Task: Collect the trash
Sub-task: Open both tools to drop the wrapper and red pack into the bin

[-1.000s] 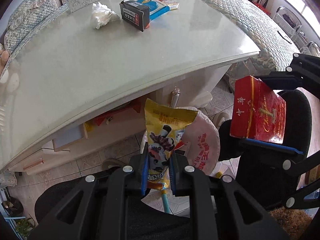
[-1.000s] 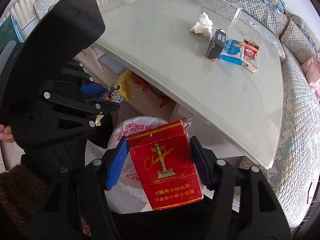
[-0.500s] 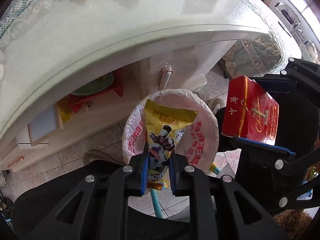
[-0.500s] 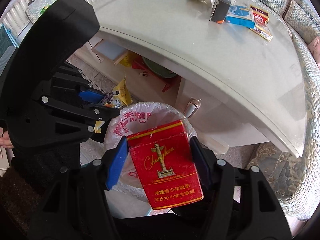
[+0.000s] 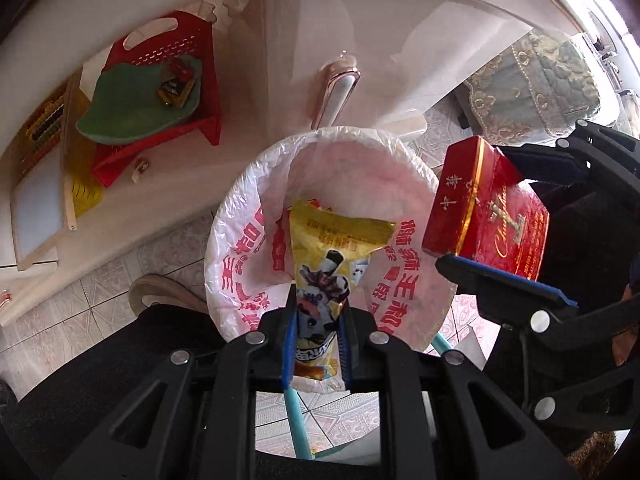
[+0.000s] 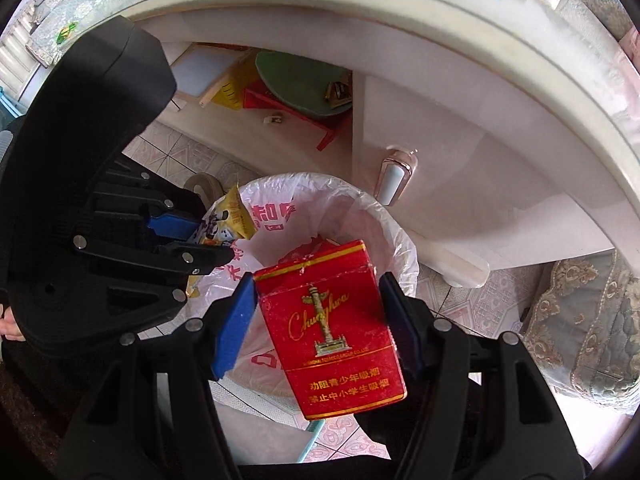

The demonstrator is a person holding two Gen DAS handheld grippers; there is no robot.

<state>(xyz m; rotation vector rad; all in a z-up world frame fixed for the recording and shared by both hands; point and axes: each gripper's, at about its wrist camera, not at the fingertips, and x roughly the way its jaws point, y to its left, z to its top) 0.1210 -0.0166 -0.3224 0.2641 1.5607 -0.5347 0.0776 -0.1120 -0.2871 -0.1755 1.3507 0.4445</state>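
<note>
My left gripper (image 5: 318, 312) is shut on a yellow snack wrapper (image 5: 332, 256) and holds it over the open mouth of a trash bin lined with a white plastic bag (image 5: 240, 240). My right gripper (image 6: 320, 304) is shut on a red cigarette pack (image 6: 328, 328) and holds it above the near rim of the same bin (image 6: 400, 236). The pack (image 5: 488, 216) also shows at the right of the left wrist view, and the wrapper (image 6: 230, 220) at the left of the right wrist view. Red scraps lie inside the bin.
The bin stands on tiled floor (image 5: 168, 248) against the white table base (image 6: 460, 152), under the overhanging glass tabletop (image 6: 360, 12). A red basket with a green plate (image 5: 140, 108) sits on the shelf below the table. A patterned sofa (image 6: 584, 320) is at the right.
Both grippers have moved down and forward from table height to just over the bin. The tabletop has slid out of the top of both views. Both items stay gripped.
</note>
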